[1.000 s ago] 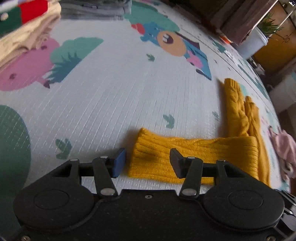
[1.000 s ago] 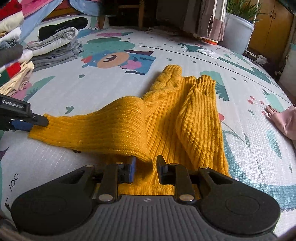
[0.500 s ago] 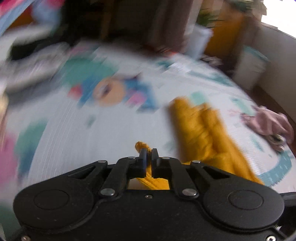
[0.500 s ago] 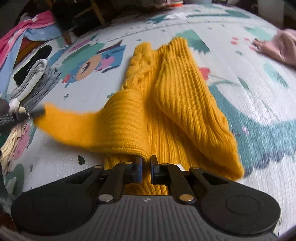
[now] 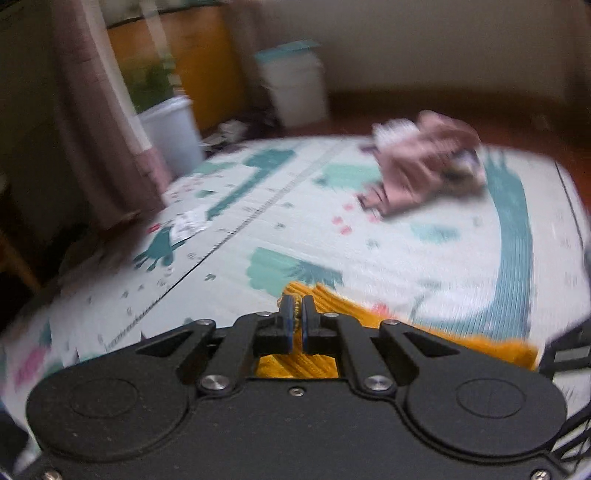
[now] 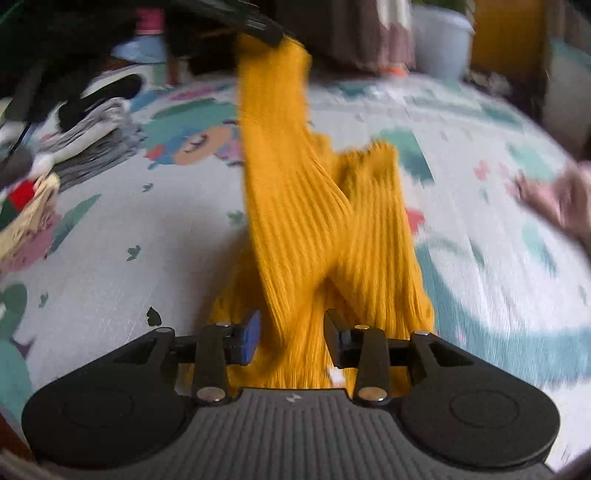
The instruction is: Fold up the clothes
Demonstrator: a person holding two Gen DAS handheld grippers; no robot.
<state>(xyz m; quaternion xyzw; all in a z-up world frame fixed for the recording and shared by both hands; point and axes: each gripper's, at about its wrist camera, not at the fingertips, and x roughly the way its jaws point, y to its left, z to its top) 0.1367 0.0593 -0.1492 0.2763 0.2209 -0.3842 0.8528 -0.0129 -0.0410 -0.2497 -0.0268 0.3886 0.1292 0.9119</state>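
A mustard-yellow ribbed knit sweater lies on the patterned play mat. My left gripper is shut on the cuff of one sleeve and holds it raised. In the right wrist view that sleeve stretches up from the sweater to the left gripper at the top. My right gripper is open, its jaws either side of the sleeve's base, low over the sweater. Both views are motion-blurred.
A pink garment lies crumpled at the mat's far right; it also shows in the right wrist view. Stacks of folded clothes sit at the left. A white planter, a curtain and a white bin stand beyond the mat.
My left gripper closed on the sleeve cuff, lifted it and swung it over toward the sweater. My right gripper opened and let go of the fold it held.
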